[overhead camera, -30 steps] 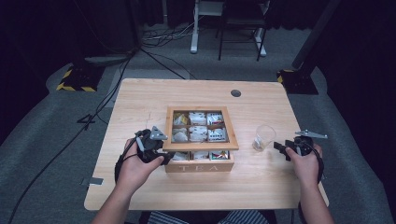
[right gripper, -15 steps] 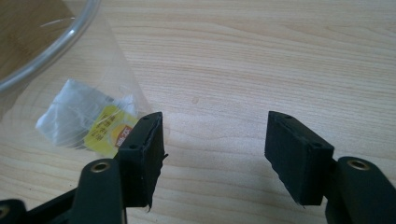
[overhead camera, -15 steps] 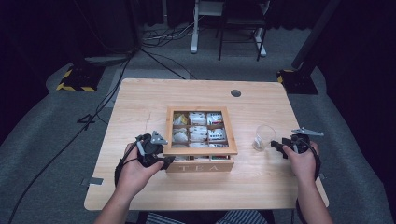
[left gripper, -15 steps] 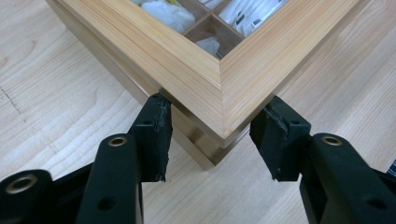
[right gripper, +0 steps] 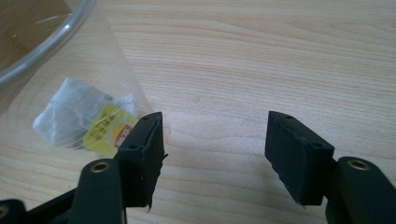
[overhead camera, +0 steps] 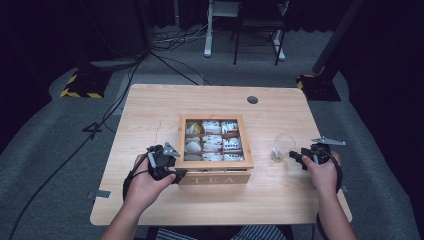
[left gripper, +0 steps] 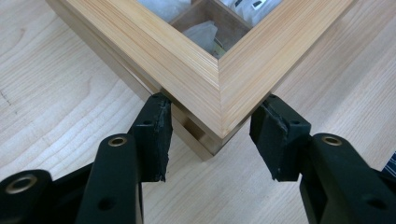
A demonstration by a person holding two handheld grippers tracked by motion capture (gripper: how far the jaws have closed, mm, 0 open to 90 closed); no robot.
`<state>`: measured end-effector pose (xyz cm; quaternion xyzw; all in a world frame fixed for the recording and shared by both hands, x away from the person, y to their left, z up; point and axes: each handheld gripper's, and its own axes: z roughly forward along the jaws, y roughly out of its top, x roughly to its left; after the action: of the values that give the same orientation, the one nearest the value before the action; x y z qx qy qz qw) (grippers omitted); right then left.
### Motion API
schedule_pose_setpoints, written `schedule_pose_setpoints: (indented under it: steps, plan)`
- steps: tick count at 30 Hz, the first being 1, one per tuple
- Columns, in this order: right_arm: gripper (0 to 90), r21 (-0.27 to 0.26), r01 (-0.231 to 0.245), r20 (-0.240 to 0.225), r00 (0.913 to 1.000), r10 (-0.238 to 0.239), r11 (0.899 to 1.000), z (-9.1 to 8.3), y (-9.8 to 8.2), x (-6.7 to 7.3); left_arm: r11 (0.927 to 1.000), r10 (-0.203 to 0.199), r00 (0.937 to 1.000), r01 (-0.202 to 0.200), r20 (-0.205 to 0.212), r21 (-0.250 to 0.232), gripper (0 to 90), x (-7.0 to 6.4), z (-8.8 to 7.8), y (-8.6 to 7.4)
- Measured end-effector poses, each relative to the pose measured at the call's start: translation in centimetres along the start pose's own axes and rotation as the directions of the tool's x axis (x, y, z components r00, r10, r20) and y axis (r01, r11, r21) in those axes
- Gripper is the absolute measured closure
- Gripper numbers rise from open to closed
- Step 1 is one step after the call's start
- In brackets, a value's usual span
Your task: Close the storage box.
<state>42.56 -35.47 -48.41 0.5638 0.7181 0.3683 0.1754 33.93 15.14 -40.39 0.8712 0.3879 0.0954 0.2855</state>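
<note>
Barely anything's shifted since a second ago; the right gripper (overhead camera: 298,156) has backed a touch off the glass (overhead camera: 283,146) and hangs open beside it, teabag (right gripper: 84,122) inside; the left gripper (left gripper: 210,137) straddles the tea box (overhead camera: 215,165) at its near left corner, pads touching, apparently clamped; a tug could skid the box, or the right jaw could tip the glass.

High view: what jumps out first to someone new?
The wooden tea box, lid shut over white sachets in compartments, sits mid-table. The left gripper straddles its near left corner, pads at both sides. Right of the box stands a clear glass with a tea bag inside, the right gripper open beside it.
</note>
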Motion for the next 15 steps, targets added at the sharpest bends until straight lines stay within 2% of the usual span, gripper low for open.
schedule_pose_setpoints:
  steps: [15]
  plan:
    - [38.1, 0.007, 0.002, -0.001, 1.0000, -0.002, 1.000, 0.19, -0.14, 0.05, 0.9979, 0.012, 0.9999, -0.013, 0.005, 0.064, 48.5, 0.03, 0.57, -0.04]
